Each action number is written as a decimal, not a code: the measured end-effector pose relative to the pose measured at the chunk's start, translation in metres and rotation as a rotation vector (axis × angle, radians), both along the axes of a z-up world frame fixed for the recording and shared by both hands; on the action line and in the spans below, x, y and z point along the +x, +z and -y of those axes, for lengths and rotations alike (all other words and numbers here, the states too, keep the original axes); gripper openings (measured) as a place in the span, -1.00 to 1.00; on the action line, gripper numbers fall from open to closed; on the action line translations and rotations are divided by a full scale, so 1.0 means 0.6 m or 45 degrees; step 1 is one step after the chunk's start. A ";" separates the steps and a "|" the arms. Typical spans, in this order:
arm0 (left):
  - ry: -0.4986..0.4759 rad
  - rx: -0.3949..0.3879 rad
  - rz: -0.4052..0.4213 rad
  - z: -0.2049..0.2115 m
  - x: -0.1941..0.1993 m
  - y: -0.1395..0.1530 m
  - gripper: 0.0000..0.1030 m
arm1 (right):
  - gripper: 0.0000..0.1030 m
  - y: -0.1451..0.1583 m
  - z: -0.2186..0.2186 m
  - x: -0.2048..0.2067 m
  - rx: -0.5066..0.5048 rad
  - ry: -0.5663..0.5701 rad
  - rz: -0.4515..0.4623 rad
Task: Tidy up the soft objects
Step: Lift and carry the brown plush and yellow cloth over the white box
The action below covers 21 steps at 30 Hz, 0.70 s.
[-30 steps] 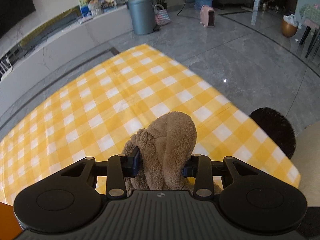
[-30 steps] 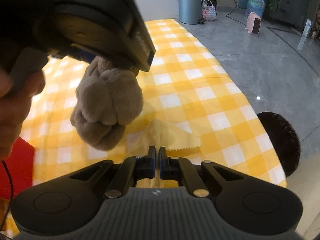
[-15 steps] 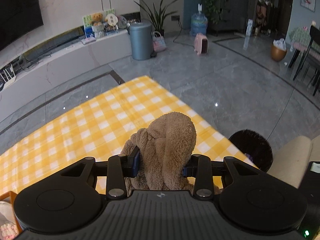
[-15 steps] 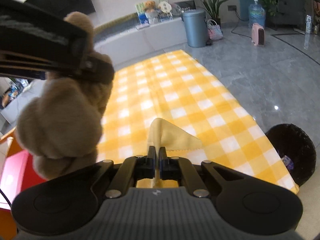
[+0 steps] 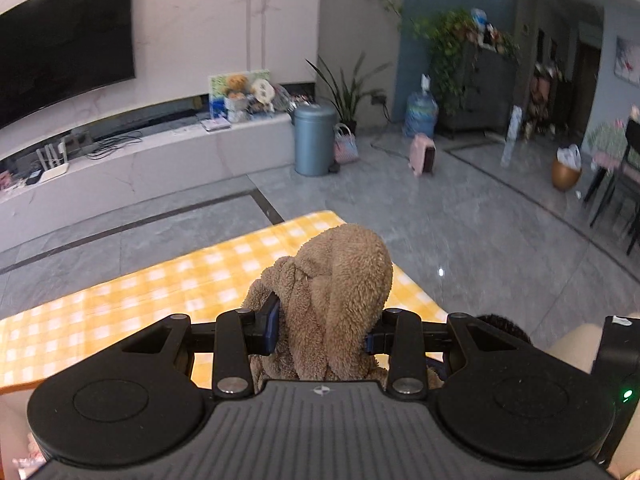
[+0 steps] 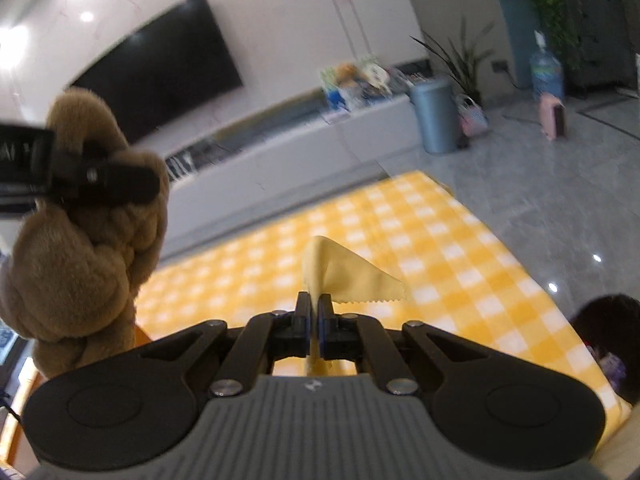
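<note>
My left gripper [image 5: 322, 330] is shut on a brown plush toy [image 5: 336, 296], its pads pressed into the fur, held high above the yellow checked table [image 5: 160, 300]. The right wrist view shows the same plush toy [image 6: 80, 248] hanging at the left with the left gripper's finger [image 6: 108, 186] across it. My right gripper [image 6: 315, 312] is shut on a small yellow cloth [image 6: 344, 276] with a zigzag edge; the cloth sticks up between the pads, lifted off the yellow checked table [image 6: 440, 248].
A dark round bin [image 6: 608, 340] stands on the grey floor [image 5: 480, 220] off the table's right edge. Far behind are a white TV bench [image 5: 160, 164], a blue-grey bin [image 5: 314, 140] and plants. An orange-red box edge [image 6: 142, 332] shows at the table's left.
Both grippers have risen and tilted up, so the table has dropped lower in both views. The plush toy and the yellow cloth came up with them; the cloth left the tabletop.
</note>
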<state>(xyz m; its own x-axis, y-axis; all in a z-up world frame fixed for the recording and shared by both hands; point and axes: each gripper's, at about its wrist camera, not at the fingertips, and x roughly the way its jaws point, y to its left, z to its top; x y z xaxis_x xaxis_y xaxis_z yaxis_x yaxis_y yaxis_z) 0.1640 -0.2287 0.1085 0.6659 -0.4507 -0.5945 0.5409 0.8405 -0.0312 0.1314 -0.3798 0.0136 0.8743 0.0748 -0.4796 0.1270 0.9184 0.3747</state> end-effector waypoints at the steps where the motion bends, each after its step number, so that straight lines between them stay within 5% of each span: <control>1: 0.014 -0.019 0.009 -0.014 -0.002 0.005 -0.18 | -0.98 0.010 -0.006 -0.004 0.002 0.009 0.026; 8: 0.108 -0.097 0.053 -0.124 -0.021 0.032 -0.18 | -0.98 0.107 -0.058 -0.044 -0.006 0.003 0.255; 13: 0.174 -0.270 0.050 -0.231 -0.034 0.040 -0.18 | -0.98 0.179 -0.134 -0.078 -0.124 0.058 0.397; 21: 0.284 -0.337 0.130 -0.351 -0.051 0.028 -0.18 | -0.98 0.235 -0.303 -0.058 -0.307 0.245 0.435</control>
